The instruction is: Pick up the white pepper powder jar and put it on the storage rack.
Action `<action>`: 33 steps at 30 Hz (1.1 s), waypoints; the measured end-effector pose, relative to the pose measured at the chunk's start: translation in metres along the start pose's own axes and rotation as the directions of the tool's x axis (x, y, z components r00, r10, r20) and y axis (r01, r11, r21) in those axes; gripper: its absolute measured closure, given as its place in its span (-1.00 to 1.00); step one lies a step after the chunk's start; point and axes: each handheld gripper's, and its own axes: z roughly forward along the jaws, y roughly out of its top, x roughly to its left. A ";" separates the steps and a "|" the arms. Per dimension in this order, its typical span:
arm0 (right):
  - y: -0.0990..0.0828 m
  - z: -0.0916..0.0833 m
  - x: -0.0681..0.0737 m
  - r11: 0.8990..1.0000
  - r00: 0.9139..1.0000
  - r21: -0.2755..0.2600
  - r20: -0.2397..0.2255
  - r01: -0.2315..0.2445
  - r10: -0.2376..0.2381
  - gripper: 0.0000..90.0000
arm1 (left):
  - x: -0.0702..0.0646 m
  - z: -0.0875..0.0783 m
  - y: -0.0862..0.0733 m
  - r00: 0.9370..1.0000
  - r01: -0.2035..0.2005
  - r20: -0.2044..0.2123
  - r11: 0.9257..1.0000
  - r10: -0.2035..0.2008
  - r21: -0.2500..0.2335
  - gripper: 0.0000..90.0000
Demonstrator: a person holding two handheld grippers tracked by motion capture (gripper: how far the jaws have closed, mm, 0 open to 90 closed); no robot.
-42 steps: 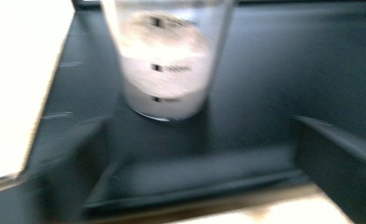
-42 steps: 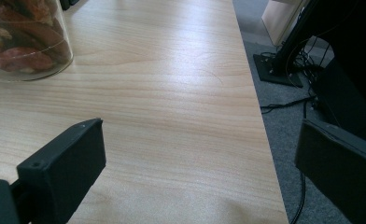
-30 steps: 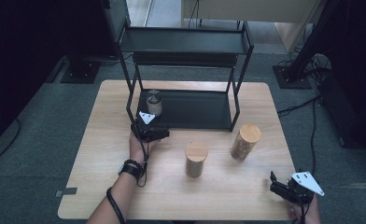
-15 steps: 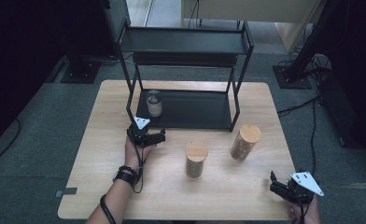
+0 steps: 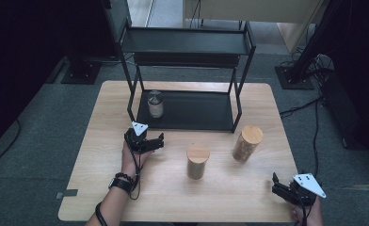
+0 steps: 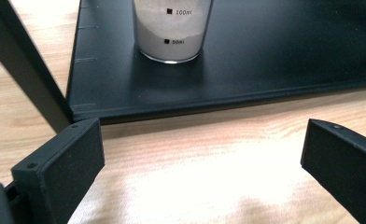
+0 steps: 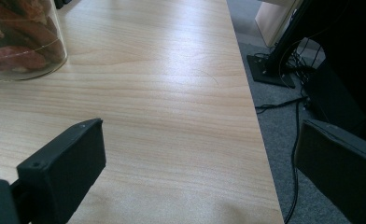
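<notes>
1. Three views here, high view first. The left tool (image 5: 145,140) sits on the tabletop (image 5: 98,117) just in front of the black rack (image 5: 187,110), jaws spread and holding nothing. The glass jar (image 5: 155,104) it's pointed at stands upright on the rack's bottom shelf, near the left corner by the front left post (image 5: 132,96). The right tool (image 5: 291,190) is way off at the near right corner, also released and empty. Two wood-lidded jars are out on the bare wood: a shorter jar (image 5: 197,161) in the middle and a taller jar (image 5: 247,143) to its right, well apart from each other.

2. Left tool view: both jaws are wide apart with only tabletop between them. The glass jar (image 6: 172,28) is dead ahead on the shelf (image 6: 265,70), with white powder inside and 50 ml and 100 ml marks on the wall. My guess on risk: the post is right beside the jar, so going back in could clip the left jaw on it, or bump the jar and tip it over.

3. Right tool view: jaws open, nothing in them, table edge and grey floor (image 7: 274,116) off to the right. A clear jar (image 7: 20,39) at far left holds reddish-brown dried bits, can't tell what exactly. It's near the edge, so a sloppy swing could knock it off.
</notes>
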 end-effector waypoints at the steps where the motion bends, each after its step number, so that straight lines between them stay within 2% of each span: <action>1: 0.000 0.000 0.000 1.000 1.000 0.000 0.000 0.000 0.000 -0.96 | 0.000 -0.001 0.000 1.000 -0.006 0.001 1.000 0.006 0.003 -1.00; 12: 0.000 0.000 0.000 1.000 1.000 -0.002 -0.001 0.000 0.000 -0.96 | 0.007 -0.012 -0.007 1.000 -0.026 -0.004 1.000 0.026 0.005 -1.00; 17: 0.000 0.000 0.000 1.000 1.000 -0.001 0.000 0.000 0.000 -0.96 | 0.012 -0.017 -0.010 1.000 -0.014 -0.007 1.000 0.014 0.002 -1.00; 33: 0.000 -0.001 0.000 1.000 1.000 -0.004 0.007 0.000 0.000 -0.96 | 0.025 -0.032 -0.018 1.000 -0.013 -0.015 1.000 0.013 0.004 -1.00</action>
